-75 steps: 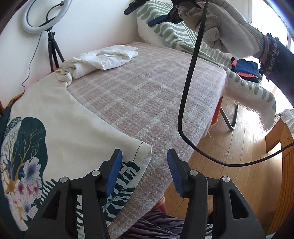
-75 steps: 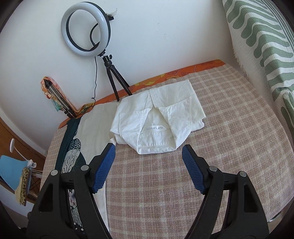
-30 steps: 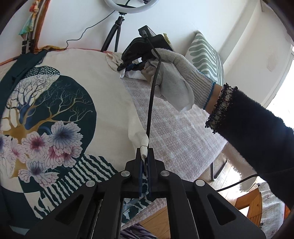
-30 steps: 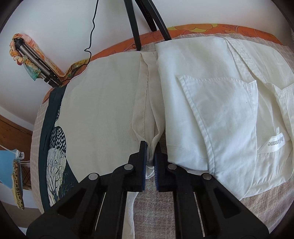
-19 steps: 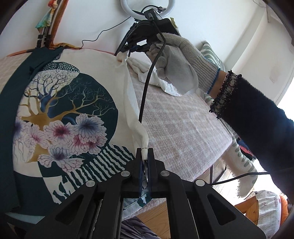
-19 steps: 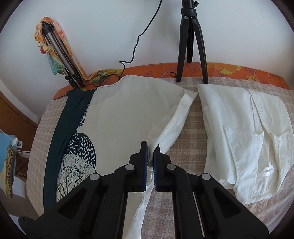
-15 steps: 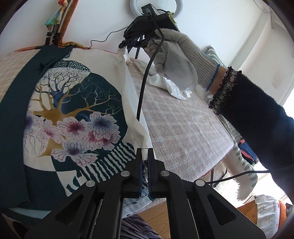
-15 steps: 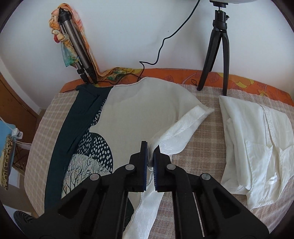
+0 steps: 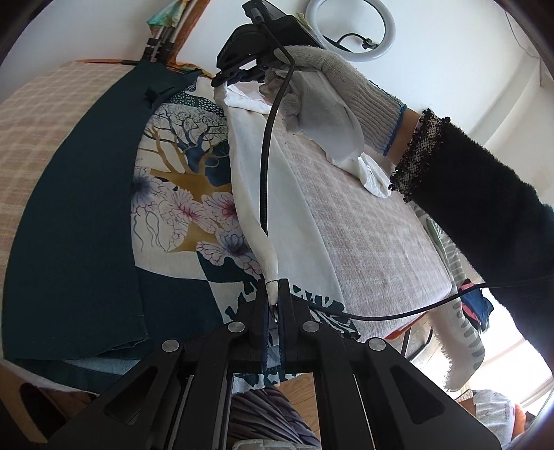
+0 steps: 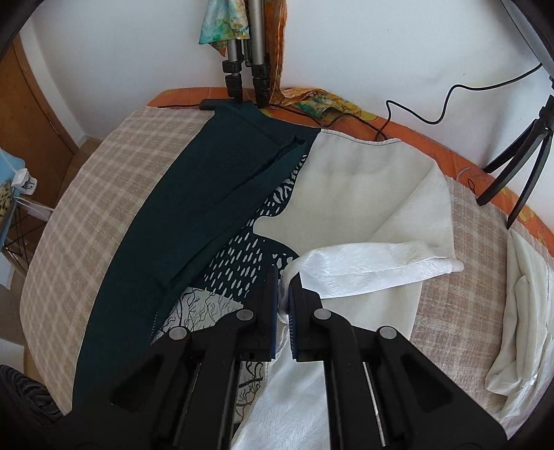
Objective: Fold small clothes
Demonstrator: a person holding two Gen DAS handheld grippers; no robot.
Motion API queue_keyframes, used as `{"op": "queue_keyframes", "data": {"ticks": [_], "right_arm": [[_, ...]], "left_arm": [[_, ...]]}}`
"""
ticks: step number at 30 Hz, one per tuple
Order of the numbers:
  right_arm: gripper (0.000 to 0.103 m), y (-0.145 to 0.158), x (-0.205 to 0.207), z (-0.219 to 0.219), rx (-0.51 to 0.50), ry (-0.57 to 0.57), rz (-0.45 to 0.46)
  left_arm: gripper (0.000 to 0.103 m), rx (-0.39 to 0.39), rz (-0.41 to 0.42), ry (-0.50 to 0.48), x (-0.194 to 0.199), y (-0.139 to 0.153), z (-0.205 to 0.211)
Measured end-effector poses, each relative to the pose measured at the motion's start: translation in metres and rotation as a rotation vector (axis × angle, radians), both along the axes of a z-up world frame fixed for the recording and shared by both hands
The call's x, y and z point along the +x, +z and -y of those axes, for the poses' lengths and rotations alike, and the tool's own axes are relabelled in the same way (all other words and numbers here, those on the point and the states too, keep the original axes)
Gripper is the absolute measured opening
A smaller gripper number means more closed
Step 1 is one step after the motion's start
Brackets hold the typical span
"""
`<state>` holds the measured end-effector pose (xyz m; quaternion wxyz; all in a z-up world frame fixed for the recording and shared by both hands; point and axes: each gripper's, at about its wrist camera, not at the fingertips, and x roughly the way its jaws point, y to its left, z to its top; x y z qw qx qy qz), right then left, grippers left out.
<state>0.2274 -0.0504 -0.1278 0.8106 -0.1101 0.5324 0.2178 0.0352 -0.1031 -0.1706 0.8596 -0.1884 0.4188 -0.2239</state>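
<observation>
A cream and dark teal printed garment [image 9: 180, 194] with a tree and flowers lies on the checked bed cover [image 9: 363, 221]. My left gripper [image 9: 273, 301] is shut on the garment's near right edge, lifted off the bed. My right gripper [image 10: 283, 297] is shut on the far right edge of the garment [image 10: 363, 266] and holds it raised over the print. The right gripper also shows in the left wrist view [image 9: 239, 74], held by a gloved hand [image 9: 332, 100]. The white edge runs taut between both grippers, folded leftward.
A folded white shirt [image 10: 523, 325] lies on the bed to the right. Tripods [image 10: 246, 69] and a ring light [image 9: 351, 27] stand by the wall. A black cable [image 9: 266, 166] hangs over the garment. A striped cushion [image 9: 460, 342] is at the bed's right end.
Both grippers shut on the garment's right edge, lifted it, and carried it leftward over the print. The white shirt now sits farther right in the right wrist view.
</observation>
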Motion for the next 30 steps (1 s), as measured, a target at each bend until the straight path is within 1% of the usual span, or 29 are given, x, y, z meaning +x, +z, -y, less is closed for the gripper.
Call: {"op": "queue_keyframes", "data": {"ticks": [4, 8, 11, 13, 14, 15, 16, 17, 18, 19, 21, 23, 25, 27, 30], "right_arm": [[0.006, -0.007, -0.001, -0.015, -0.012, 0.015, -0.006], [0.006, -0.013, 0.003, -0.02, -0.025, 0.005, -0.007], [0.006, -0.02, 0.008, -0.019, -0.05, -0.006, -0.009], [0.007, -0.023, 0.011, -0.016, -0.023, -0.001, -0.044], [0.011, -0.023, 0.012, -0.013, -0.002, -0.002, -0.067], [0.017, -0.022, 0.013, -0.009, 0.023, 0.0, -0.095], [0.033, -0.018, 0.012, -0.004, 0.054, 0.004, -0.109], [0.052, -0.012, 0.01, 0.002, 0.086, 0.006, -0.11], [0.057, -0.004, 0.007, 0.01, 0.124, 0.008, -0.102], [0.06, 0.005, 0.004, 0.02, 0.171, 0.015, -0.095], [0.06, 0.022, 0.001, 0.044, 0.257, 0.02, -0.085], [0.06, 0.035, 0.003, 0.073, 0.307, -0.015, -0.06], [0.06, 0.037, 0.015, 0.1, 0.286, -0.099, -0.026], [0.06, 0.028, 0.034, 0.127, 0.265, -0.212, -0.036], [0.06, 0.003, 0.063, 0.162, 0.308, -0.377, -0.095]], "left_arm": [[0.003, 0.001, -0.006, 0.009, -0.001, -0.002, -0.006], [0.003, 0.007, -0.013, 0.017, 0.0, -0.004, -0.011], [0.003, 0.01, -0.036, -0.013, 0.001, -0.007, -0.01], [0.003, 0.021, -0.053, -0.021, 0.001, -0.009, -0.01], [0.006, 0.023, -0.066, -0.022, 0.001, -0.01, -0.011], [0.011, 0.023, -0.085, -0.026, 0.0, -0.01, -0.012], [0.011, 0.019, -0.094, -0.032, 0.0, -0.009, -0.013], [0.012, 0.026, -0.095, -0.039, -0.002, -0.008, -0.015], [0.012, 0.039, -0.087, -0.049, -0.004, -0.005, -0.016], [0.012, 0.053, -0.075, -0.06, -0.006, -0.001, -0.019], [0.016, 0.079, -0.056, -0.076, -0.011, 0.007, -0.025], [0.018, 0.089, -0.039, -0.078, -0.015, 0.016, -0.034], [0.019, 0.103, -0.014, -0.059, -0.016, 0.026, -0.046], [0.019, 0.106, 0.002, -0.026, -0.01, 0.036, -0.059], [0.022, 0.085, 0.022, 0.028, 0.007, 0.047, -0.081]]}}
